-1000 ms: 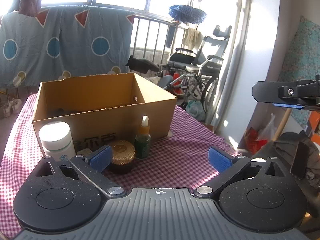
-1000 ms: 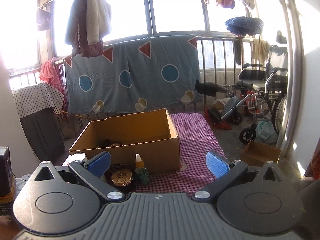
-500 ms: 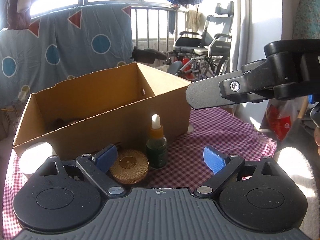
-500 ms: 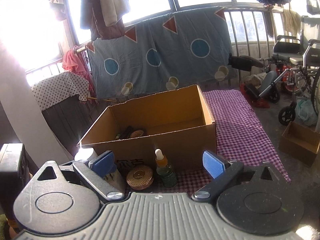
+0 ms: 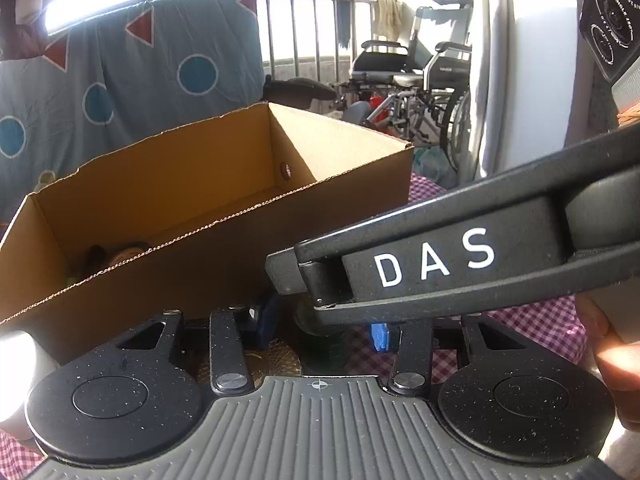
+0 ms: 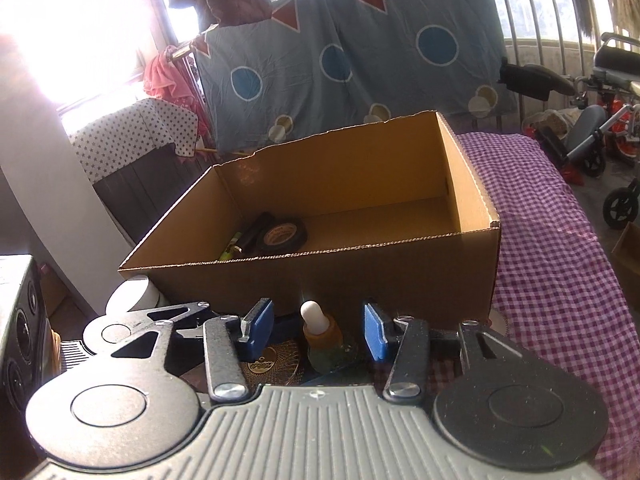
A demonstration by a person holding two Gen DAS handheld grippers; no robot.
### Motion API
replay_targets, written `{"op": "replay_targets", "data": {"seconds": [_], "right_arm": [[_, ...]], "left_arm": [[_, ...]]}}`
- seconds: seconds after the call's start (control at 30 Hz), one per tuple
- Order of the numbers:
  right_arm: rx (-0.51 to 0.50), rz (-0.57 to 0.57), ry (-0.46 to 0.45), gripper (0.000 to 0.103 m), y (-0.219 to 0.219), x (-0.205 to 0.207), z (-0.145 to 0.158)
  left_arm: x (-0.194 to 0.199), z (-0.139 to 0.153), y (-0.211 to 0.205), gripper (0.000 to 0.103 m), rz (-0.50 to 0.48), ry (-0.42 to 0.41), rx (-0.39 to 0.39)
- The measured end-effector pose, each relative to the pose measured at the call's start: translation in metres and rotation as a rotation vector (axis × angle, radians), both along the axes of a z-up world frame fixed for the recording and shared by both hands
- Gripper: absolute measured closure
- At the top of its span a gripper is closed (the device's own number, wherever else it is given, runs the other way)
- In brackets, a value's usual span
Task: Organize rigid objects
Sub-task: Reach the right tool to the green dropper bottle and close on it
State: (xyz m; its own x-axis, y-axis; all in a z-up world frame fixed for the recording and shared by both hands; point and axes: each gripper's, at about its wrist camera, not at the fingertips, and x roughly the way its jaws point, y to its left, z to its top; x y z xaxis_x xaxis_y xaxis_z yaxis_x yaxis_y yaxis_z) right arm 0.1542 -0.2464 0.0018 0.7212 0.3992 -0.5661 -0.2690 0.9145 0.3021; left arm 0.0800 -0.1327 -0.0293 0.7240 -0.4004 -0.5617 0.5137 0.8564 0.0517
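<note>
A: Where's the dropper bottle?

B: Upright on the checked tablecloth, just before the cardboard box, between the right gripper's blue pads. Jaws closing; a gap shows on each side, no pinch.

A: Left gripper?

B: Also closing. The green bottle's base sits between its pads, but the right gripper's black body crosses in front; contact cannot be told. Gold round lid lies beside the bottle. Tape roll inside the box.
</note>
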Motion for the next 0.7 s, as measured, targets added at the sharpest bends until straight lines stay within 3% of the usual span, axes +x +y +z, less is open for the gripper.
{"op": "replay_targets", "data": {"seconds": [0.07, 0.1, 0.4, 0.57, 0.7], "right_arm": [[0.003, 0.002, 0.019, 0.075, 0.001, 0.005, -0.004], [0.009, 0.003, 0.024, 0.078, -0.001, 0.006, -0.005], [-0.024, -0.027, 0.022, 0.08, -0.01, -0.012, 0.004], [-0.031, -0.06, 0.033, 0.082, -0.023, -0.026, 0.007], [-0.001, -0.064, 0.049, 0.082, -0.031, -0.03, 0.004]], "left_arm": [[0.002, -0.001, 0.001, 0.071, 0.003, 0.02, -0.007], [0.002, -0.001, 0.001, 0.071, 0.008, 0.026, -0.015], [-0.003, 0.005, -0.003, 0.072, -0.014, 0.075, -0.076], [-0.006, 0.006, -0.01, 0.071, -0.05, 0.163, -0.117], [-0.01, 0.007, -0.015, 0.07, -0.053, 0.171, -0.092]]}}
